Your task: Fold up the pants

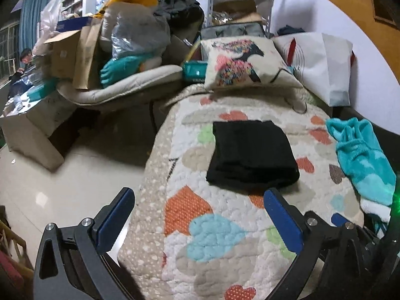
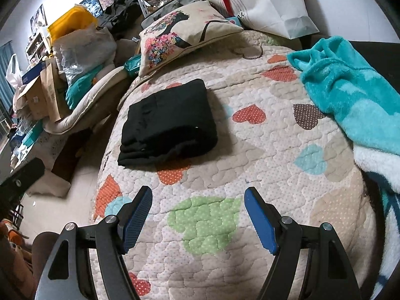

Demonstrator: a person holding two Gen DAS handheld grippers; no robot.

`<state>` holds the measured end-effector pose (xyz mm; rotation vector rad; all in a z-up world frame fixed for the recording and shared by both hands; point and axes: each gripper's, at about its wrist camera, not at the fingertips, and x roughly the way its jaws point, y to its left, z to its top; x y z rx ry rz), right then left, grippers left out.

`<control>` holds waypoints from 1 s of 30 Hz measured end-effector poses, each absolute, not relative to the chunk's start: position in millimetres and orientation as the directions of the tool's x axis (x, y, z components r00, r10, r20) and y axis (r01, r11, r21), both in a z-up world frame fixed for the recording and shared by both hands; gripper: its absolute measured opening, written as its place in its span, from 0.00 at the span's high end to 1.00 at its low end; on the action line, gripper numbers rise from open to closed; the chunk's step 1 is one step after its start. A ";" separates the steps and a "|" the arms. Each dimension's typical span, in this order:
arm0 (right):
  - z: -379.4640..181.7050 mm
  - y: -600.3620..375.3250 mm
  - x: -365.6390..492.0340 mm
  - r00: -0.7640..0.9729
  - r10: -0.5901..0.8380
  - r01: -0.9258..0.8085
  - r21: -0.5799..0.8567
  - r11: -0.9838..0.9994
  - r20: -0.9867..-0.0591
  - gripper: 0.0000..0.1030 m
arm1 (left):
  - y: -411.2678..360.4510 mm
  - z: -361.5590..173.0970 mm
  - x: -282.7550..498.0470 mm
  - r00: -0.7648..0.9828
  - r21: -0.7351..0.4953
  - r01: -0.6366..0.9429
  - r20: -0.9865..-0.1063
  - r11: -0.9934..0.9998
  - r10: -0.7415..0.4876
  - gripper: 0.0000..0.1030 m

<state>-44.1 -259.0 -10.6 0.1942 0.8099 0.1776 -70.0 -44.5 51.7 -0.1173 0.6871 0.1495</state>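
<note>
A lived-in home bedroom. A bed (image 2: 250, 150) under a heart-patterned quilt carries a printed pillow (image 2: 185, 32) at its head. Beside the bed, cardboard boxes (image 1: 67, 50) and bags pile up.

The pants (image 2: 168, 127) are plain black; the quilt (image 2: 262, 170) beneath them is cream, scattered with orange, green, pale blue, beige and brown dotted hearts; beyond the pants a cream cushion (image 2: 185, 32) carries a black figure with multicoloured flowers; to the right of the pants a fluffy blanket (image 2: 350, 95) is turquoise; each gripper (image 1: 200, 200) (image 2: 198, 200) is black with blue pads.
</note>
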 end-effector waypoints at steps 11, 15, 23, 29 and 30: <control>-18.6 -255.4 -40.7 0.662 0.217 -0.076 0.223 0.972 -0.717 0.21 | -41.1 35.6 -62.5 0.718 -0.104 -0.162 -0.694 0.981 0.045 0.00; -20.4 -254.6 -40.4 0.661 0.212 -0.076 0.217 0.973 -0.720 0.20 | -39.6 32.9 -60.8 0.710 -0.109 -0.165 -0.703 0.980 0.041 0.00; -22.9 -253.0 -39.8 0.658 0.207 -0.077 0.209 0.975 -0.724 0.20 | -41.5 27.4 -58.7 0.697 -0.114 -0.150 -0.717 0.982 0.023 0.00; -24.9 -252.9 -39.4 0.653 0.208 -0.079 0.208 0.975 -0.728 0.19 | -40.8 22.8 -56.3 0.682 -0.122 -0.149 -0.731 0.981 0.012 0.00; -25.3 -252.8 -39.3 0.652 0.208 -0.079 0.207 0.975 -0.729 0.19 | -40.9 22.1 -56.0 0.680 -0.123 -0.148 -0.733 0.981 0.011 0.00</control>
